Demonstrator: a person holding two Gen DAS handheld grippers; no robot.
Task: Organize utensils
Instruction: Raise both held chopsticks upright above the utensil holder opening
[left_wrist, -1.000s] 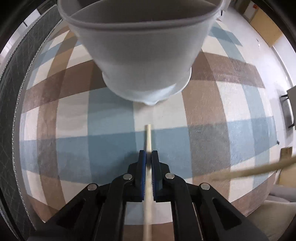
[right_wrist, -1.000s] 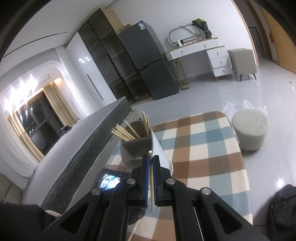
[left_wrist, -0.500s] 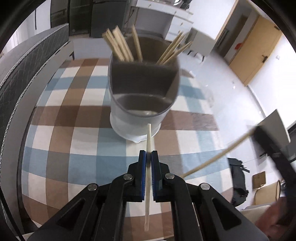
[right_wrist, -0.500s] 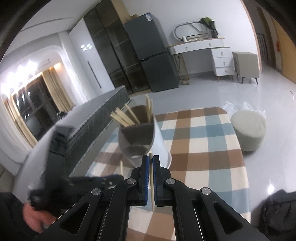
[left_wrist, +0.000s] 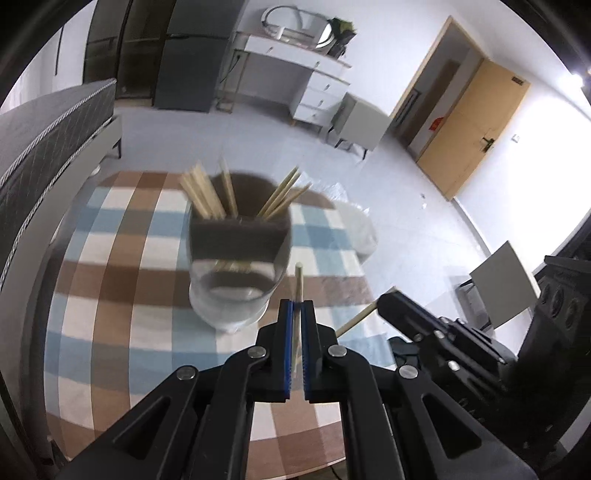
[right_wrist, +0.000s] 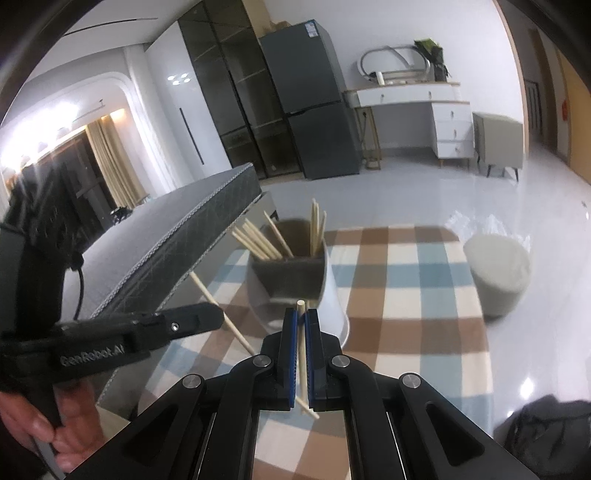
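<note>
Wooden chopsticks were the work pieces: each gripper was clamped on one. Left gripper (left_wrist: 296, 306) had its blue pads narrowed on a chopstick (left_wrist: 298, 280) whose tip stood just past the fingertips, beside the near right wall of the holder (left_wrist: 236, 273). Right gripper (right_wrist: 301, 314) was likewise closed on its own stick (right_wrist: 301, 354), held slightly askew between the pads, tip just above them and tail running back toward the camera. Holder stood on the checked cloth (left_wrist: 110, 295), a divided cup with two bunches of sticks (left_wrist: 207, 195) leaning out of its far compartments; the near compartment looked shallow and mostly bare, though blur made its contents uncertain. Judgement on handling: sticks are light, stiff and thin, smooth enough to pivot or slide in a flat-pad pinch, as the right one's tilt suggests; a grip near mid-length would steady them, and the release should come only once the tip is inside a compartment. Holder looked light and could tip if nudged at the rim. Views compared: left camera showed the right gripper from outside, at lower right, with its stick projecting toward the holder, plus a door (left_wrist: 476, 125). Right camera alone showed the person's hand (right_wrist: 55, 428) around the left tool's grip, the left stick's full length crossing below that tool, a stool (right_wrist: 498, 273) off the cloth and the fridge (right_wrist: 314, 103).
</note>
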